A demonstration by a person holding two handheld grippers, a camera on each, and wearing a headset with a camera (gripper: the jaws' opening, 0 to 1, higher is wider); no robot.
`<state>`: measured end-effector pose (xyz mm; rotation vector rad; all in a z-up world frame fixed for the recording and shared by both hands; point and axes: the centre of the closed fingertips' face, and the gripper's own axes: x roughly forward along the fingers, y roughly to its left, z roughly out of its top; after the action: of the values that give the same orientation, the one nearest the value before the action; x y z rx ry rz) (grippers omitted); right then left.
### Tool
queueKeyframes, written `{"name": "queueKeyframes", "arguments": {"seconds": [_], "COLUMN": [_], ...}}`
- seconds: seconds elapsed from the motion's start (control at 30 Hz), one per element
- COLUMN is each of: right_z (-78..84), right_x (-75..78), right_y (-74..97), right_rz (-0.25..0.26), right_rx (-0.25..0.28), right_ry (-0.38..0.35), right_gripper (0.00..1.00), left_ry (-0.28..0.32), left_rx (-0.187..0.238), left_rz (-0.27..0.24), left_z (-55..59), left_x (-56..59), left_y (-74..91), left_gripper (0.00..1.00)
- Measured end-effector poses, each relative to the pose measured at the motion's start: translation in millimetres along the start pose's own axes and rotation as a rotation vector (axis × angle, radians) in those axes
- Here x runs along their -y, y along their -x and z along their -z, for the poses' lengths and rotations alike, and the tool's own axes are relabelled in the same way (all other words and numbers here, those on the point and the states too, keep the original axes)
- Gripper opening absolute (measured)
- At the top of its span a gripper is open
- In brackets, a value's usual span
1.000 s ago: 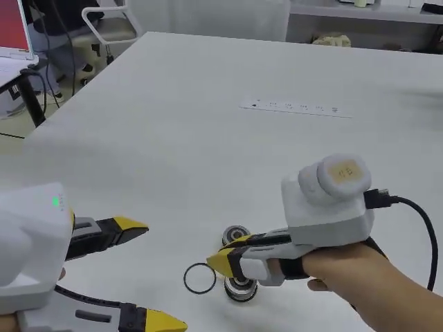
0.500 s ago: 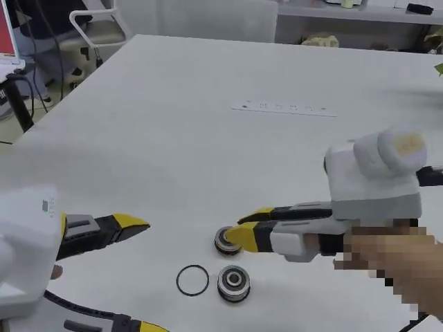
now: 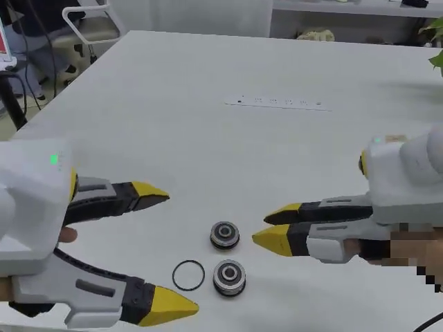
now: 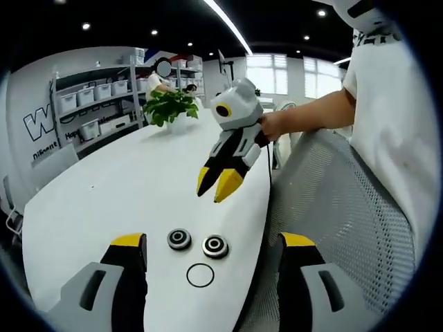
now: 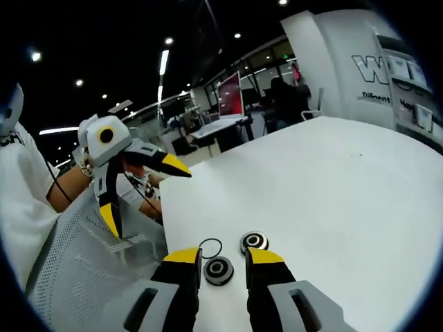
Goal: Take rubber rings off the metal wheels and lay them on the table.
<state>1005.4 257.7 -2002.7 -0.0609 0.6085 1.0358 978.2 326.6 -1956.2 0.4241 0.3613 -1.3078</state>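
Observation:
Two small metal wheels lie near the table's front edge, one farther and one nearer; both have dark outer bands. A loose black rubber ring lies flat just left of the nearer wheel. My left gripper is wide open, its yellow tips spread on either side of the ring's left. My right gripper hovers right of the wheels, open by a narrow gap and holding nothing. The left gripper view has the wheels and ring between its jaws. In the right gripper view one wheel sits between the jaws.
A white power strip lies far across the table. An office chair stands beyond the far left corner. A potted plant sits at the table's far end. The wheels lie close to the table's front edge.
My right gripper has drawn back to the right, from over the wheels to clear of them. The ring and both wheels stay put. The head camera has shifted.

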Motion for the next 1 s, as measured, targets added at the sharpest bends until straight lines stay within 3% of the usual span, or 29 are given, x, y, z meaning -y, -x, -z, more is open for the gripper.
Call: {"name": "queueKeyframes", "arguments": {"seconds": [0.2, 0.37, 0.43, 0.57, 0.77, 0.9, 1.0], "right_z": [23.4, 33.7, 37.2, 39.9, 48.8, 53.6, 55.8], "right_x": [-5.9, -10.5, -11.2, -9.9, -12.1, -14.1, -13.9], "right_y": [-9.9, -17.7, -18.7, -22.1, -29.9, -34.5, -36.6], "right_rz": [-0.019, -0.049, -0.054, -0.045, -0.039, -0.041, -0.038], "right_rx": [-0.076, -0.087, -0.092, -0.095, -0.122, -0.144, -0.150], "right_ry": [0.041, 0.048, 0.050, 0.076, 0.107, 0.126, 0.132], "right_gripper": [0.22, 0.25, 0.25, 0.25, 0.25, 0.24, 0.23], "left_ry": [-0.063, -0.094, -0.093, -0.077, -0.036, 0.014, 0.004], "left_rx": [-0.027, -0.055, -0.041, -0.005, 0.033, 0.052, 0.036], "left_rz": [0.023, 0.042, 0.058, 0.093, 0.114, 0.072, 0.048], "left_z": [-10.2, -13.0, -16.7, -21.9, -19.0, -10.4, 2.2], "left_x": [-6.5, -11.1, -9.7, -5.4, -7.9, -17.8, -20.2], "left_y": [-10.0, -21.3, -26.1, -36.0, -57.0, -67.0, -70.7], "left_gripper": [0.70, 0.66, 0.60, 0.59, 0.54, 0.46, 0.43]}}
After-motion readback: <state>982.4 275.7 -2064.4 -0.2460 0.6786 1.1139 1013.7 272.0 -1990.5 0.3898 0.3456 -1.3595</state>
